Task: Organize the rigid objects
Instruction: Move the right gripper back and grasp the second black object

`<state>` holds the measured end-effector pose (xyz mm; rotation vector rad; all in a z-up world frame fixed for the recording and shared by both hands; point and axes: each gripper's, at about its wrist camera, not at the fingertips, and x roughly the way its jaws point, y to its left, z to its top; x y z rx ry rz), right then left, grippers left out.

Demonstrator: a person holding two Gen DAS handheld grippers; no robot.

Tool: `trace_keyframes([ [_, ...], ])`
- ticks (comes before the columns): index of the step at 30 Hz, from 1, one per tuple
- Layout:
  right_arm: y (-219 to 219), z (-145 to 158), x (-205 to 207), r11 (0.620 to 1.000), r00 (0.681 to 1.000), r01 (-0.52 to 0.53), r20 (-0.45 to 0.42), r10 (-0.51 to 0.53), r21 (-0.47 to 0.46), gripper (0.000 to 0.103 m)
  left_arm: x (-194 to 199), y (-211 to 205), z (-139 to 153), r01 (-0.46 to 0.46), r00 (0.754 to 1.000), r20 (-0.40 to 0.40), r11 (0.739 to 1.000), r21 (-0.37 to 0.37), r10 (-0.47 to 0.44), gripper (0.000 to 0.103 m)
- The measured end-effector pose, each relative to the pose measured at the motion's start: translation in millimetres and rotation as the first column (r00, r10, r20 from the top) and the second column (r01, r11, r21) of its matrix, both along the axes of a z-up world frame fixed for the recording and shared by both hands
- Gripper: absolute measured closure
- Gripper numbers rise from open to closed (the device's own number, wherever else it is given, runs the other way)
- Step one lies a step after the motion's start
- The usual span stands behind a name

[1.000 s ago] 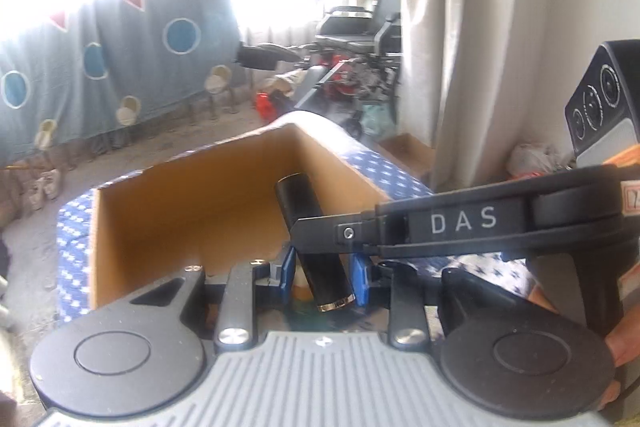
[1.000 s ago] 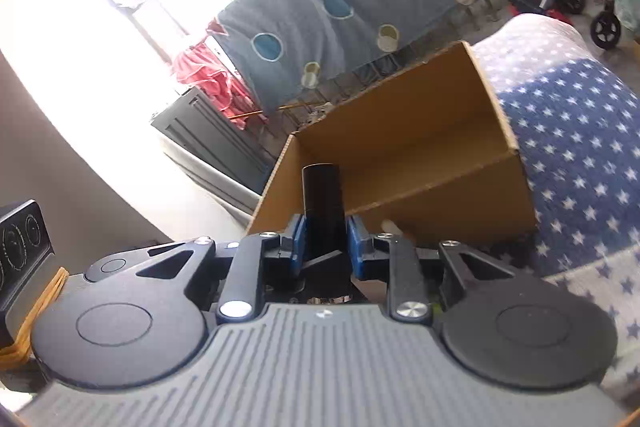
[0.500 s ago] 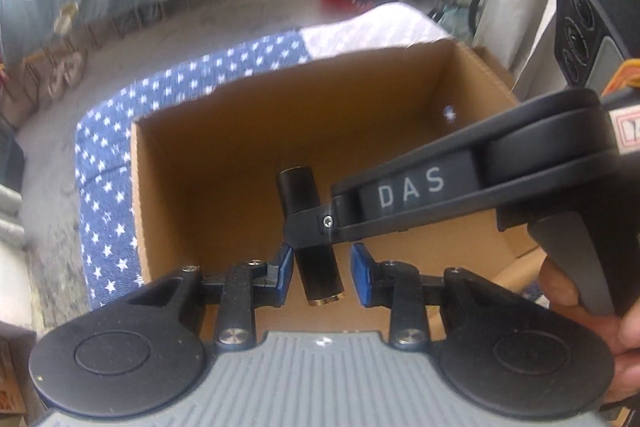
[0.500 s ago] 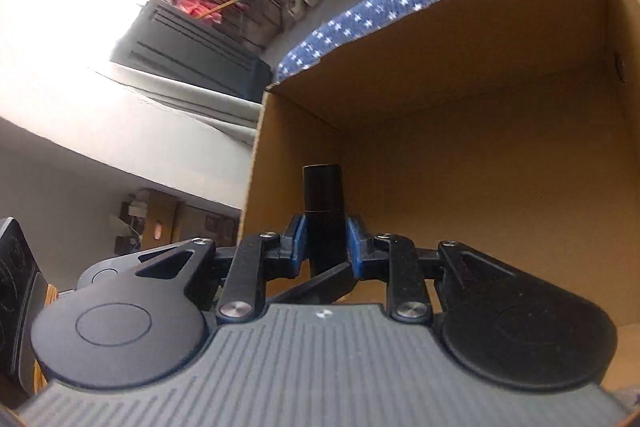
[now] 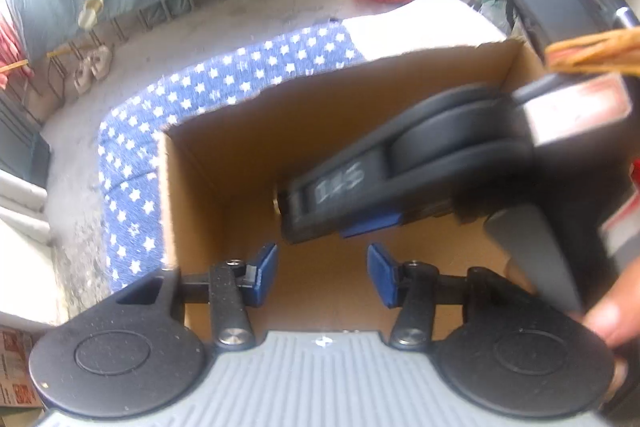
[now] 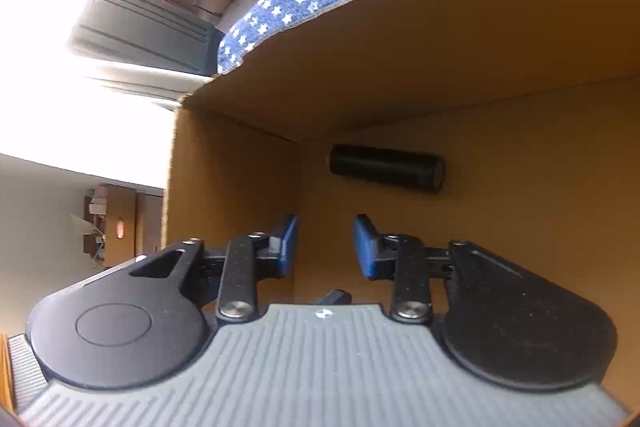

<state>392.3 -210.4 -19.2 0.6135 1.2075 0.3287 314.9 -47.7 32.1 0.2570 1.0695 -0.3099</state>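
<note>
Both sets of jaws are opening over the box (image 6: pixel 500 27), nothing between them: left gripper (image 5: pixel 322 273), right gripper (image 6: pixel 324 247). The black tube (image 6: pixel 386 167) is lying on the box floor near its back-left corner.

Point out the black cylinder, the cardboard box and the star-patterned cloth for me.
black cylinder (image 6: pixel 386 167), right wrist view, middle of its side.
cardboard box (image 6: pixel 460 27), right wrist view, inner face of the far wall.
star-patterned cloth (image 5: pixel 132 163), left wrist view, blue part left of the box.

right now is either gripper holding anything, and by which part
Nothing is held. Both the left gripper and right gripper are opening with empty jaws; a black cylinder lies loose in the brown cardboard box.
</note>
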Motion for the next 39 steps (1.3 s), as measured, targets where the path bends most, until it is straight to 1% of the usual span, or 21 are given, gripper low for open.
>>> trace_keyframes([
  [3,-15.6,20.4,-13.8,0.999,0.998,0.018,0.055,-0.02,0.036,0.061,-19.3,5.0,19.2,0.014,0.998,0.054,0.999,-0.033,-0.012,0.048],
  [7,-44.1,54.7,-56.3,0.992,0.99,0.028,0.135,-0.045,0.121,0.061,-51.3,12.9,43.6,0.036,0.993,0.113,0.995,-0.092,-0.025,0.045],
  [10,-68.1,83.5,-94.7,0.984,0.975,0.021,0.213,-0.06,0.178,0.061,-82.8,16.9,56.7,0.069,0.988,0.145,0.988,-0.136,-0.049,0.045],
  [14,-102.5,114.7,-160.5,0.977,0.943,0.01,0.323,-0.08,0.212,0.061,-134.3,15.4,61.6,0.126,0.979,0.179,0.976,-0.18,-0.093,0.045],
  [16,-123.8,122.8,-204.5,0.977,0.926,0.013,0.366,-0.093,0.214,0.061,-160.7,9.0,58.0,0.168,0.975,0.18,0.966,-0.198,-0.132,0.045],
  [18,-138.1,126.5,-240.7,0.979,0.912,0.023,0.397,-0.104,0.204,0.061,-183.5,-0.6,48.0,0.202,0.972,0.169,0.954,-0.221,-0.166,0.046],
  [21,-151.9,114.1,-284.7,0.984,0.899,0.06,0.42,-0.126,0.167,0.06,-210.6,-21.6,24.6,0.262,0.962,0.141,0.935,-0.24,-0.234,0.048],
  [23,-158.5,91.5,-304.3,0.985,0.906,0.088,0.399,-0.141,0.148,0.06,-226.4,-37.1,4.9,0.298,0.954,0.11,0.92,-0.256,-0.278,0.048],
  [25,-160.0,58.3,-313.1,0.984,0.925,0.109,0.348,-0.152,0.141,0.061,-234.7,-51.1,-15.4,0.317,0.948,0.07,0.909,-0.27,-0.31,0.053],
  [26,-158.5,41.3,-312.8,0.984,0.936,0.115,0.315,-0.153,0.138,0.061,-236.3,-57.9,-23.5,0.322,0.946,0.056,0.906,-0.275,-0.319,0.057],
  [28,-151.9,3.4,-306.4,0.981,0.957,0.13,0.243,-0.161,0.141,0.063,-237.0,-70.1,-37.4,0.327,0.943,0.03,0.903,-0.28,-0.332,0.057],
  [29,-147.6,-16.2,-305.6,0.98,0.964,0.129,0.213,-0.159,0.149,0.064,-236.3,-75.2,-43.1,0.323,0.943,0.015,0.904,-0.279,-0.332,0.059],
  [31,-144.8,-37.0,-302.9,0.979,0.973,0.133,0.17,-0.159,0.154,0.066,-234.2,-82.3,-51.4,0.309,0.946,-0.012,0.912,-0.271,-0.324,0.064],
  [32,-143.2,-43.4,-299.4,0.979,0.974,0.131,0.165,-0.156,0.155,0.066,-232.5,-84.1,-54.0,0.301,0.947,-0.025,0.915,-0.27,-0.319,0.067],
  [34,-139.4,-48.6,-287.4,0.98,0.973,0.126,0.172,-0.152,0.153,0.072,-229.9,-86.5,-57.8,0.289,0.95,-0.042,0.92,-0.266,-0.31,0.067],
  [37,-133.6,-49.3,-274.8,0.985,0.972,0.109,0.195,-0.133,0.131,0.073,-228.3,-87.9,-61.4,0.265,0.957,-0.053,0.934,-0.241,-0.286,0.067],
  [39,-132.7,-45.4,-269.3,0.989,0.976,0.099,0.182,-0.119,0.112,0.073,-226.8,-88.2,-63.8,0.249,0.962,-0.058,0.943,-0.223,-0.268,0.067],
])
